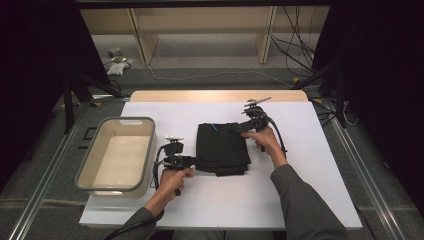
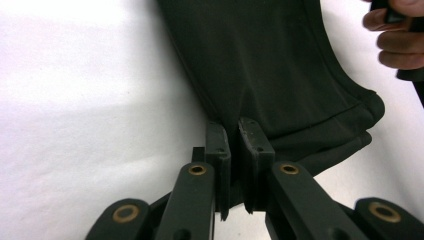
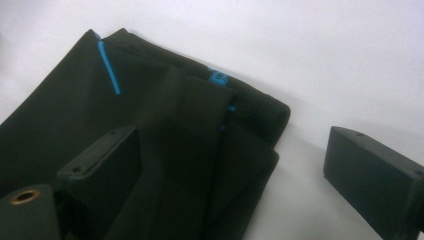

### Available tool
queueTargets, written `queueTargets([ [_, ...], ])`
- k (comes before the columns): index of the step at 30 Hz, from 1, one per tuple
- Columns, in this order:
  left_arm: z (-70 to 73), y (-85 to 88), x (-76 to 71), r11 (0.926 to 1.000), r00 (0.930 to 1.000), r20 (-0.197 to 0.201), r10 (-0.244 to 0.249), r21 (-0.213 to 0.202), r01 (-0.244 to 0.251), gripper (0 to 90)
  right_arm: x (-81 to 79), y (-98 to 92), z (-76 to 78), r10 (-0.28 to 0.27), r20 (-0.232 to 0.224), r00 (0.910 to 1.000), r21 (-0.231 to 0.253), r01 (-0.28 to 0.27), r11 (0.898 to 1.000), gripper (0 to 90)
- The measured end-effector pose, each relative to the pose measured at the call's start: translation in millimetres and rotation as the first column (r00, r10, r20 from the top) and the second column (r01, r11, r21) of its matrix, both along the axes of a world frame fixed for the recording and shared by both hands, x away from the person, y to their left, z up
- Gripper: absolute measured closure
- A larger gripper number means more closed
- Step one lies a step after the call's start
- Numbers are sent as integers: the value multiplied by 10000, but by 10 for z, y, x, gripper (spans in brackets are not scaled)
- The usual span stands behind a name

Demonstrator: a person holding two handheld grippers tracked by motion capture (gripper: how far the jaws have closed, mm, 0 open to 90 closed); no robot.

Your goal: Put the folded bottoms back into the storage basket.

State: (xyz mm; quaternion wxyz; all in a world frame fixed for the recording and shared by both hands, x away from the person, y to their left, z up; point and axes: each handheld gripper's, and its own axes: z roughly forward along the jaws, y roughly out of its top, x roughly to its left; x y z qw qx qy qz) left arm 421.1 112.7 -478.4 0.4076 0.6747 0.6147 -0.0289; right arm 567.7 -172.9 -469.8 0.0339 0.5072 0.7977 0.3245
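A folded black garment (image 1: 222, 147) with thin blue marks lies in the middle of the white table. My left gripper (image 1: 192, 161) is at its near left edge. In the left gripper view the jaws (image 2: 239, 131) stand together, pinching a fold of the black cloth (image 2: 280, 60). My right gripper (image 1: 240, 127) hovers at the garment's far right corner. In the right gripper view it (image 3: 235, 165) is open wide: one jaw is over the cloth (image 3: 165, 115), the other over bare table beside it.
A beige bin with a grey rim (image 1: 85, 165) stands at the table's left, next to my left hand. White table surface (image 1: 305, 165) stretches to the right of the garment. The other hand's fingers (image 2: 400, 45) show in the left gripper view.
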Motion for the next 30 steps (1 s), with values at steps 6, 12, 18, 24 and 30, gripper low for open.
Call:
queueTargets([
  [6, -4, 30, -3, 10000, 10000, 8, -9, 78, 9, 840, 39, 37, -44, -64, -210, 9998, -98, 62, 9999, 146],
  [12, -12, 49, -5, 10000, 10000, -12, 8, 14, -8, 834, 61, 98, -67, -91, -288, 9995, -97, 88, 9999, 193],
  [18, -26, 46, -7, 10000, 10000, -41, -8, 51, 9, 819, 62, 163, -59, -78, -290, 9995, -154, 73, 9999, 356],
  [24, -26, 41, -9, 9999, 10000, -25, -32, 116, 33, 820, 71, 126, -69, -532, -930, 9942, 586, 588, 9965, 567],
  [30, -27, 50, -12, 9999, 10000, -18, -7, 120, 7, 820, 60, 112, -80, -579, -1320, 9896, 1096, 726, 9913, 684],
])
